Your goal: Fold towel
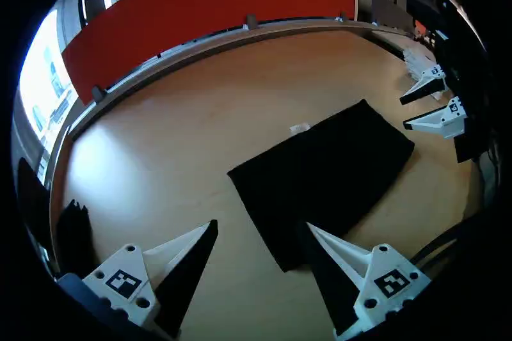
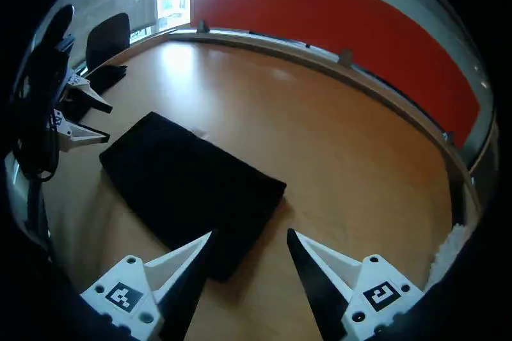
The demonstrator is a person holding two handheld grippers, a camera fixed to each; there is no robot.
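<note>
"So, what does the left gripper view show, going from left to right?"

"At the far left there is a bright window (image 1: 38, 85). A small dark heap (image 1: 73, 226) sits by the table's left end. The left gripper (image 1: 259, 229) reaches in from below, its two white fingers spread wide with nothing between them. Past them a black towel (image 1: 326, 174) lies flat on the wooden table (image 1: 179, 142). It is folded into a long rectangle, well apart from the table's far edge. A small white tag (image 1: 299, 128) sticks out at its far long side. The gripper's right finger overlaps the towel's near corner in the picture; whether it touches the cloth, I cannot tell. At the right, the right gripper (image 1: 404, 114) hangs just beside the towel's other short end, fingers parted and gripping nothing. A red panel (image 1: 211, 2) stands along the table's far edge."

"And the right gripper view?"

"It looks from the opposite end. At the left, the left gripper is near the towel's far short end but apart from it, fingers released. A black chair (image 2: 109, 37) stands behind it, beyond the table's edge. The towel runs slantwise toward the right gripper, whose fingers are open and empty. Its left finger overlaps the towel's near corner. The red panel curves along the table's edge at the right."
</note>
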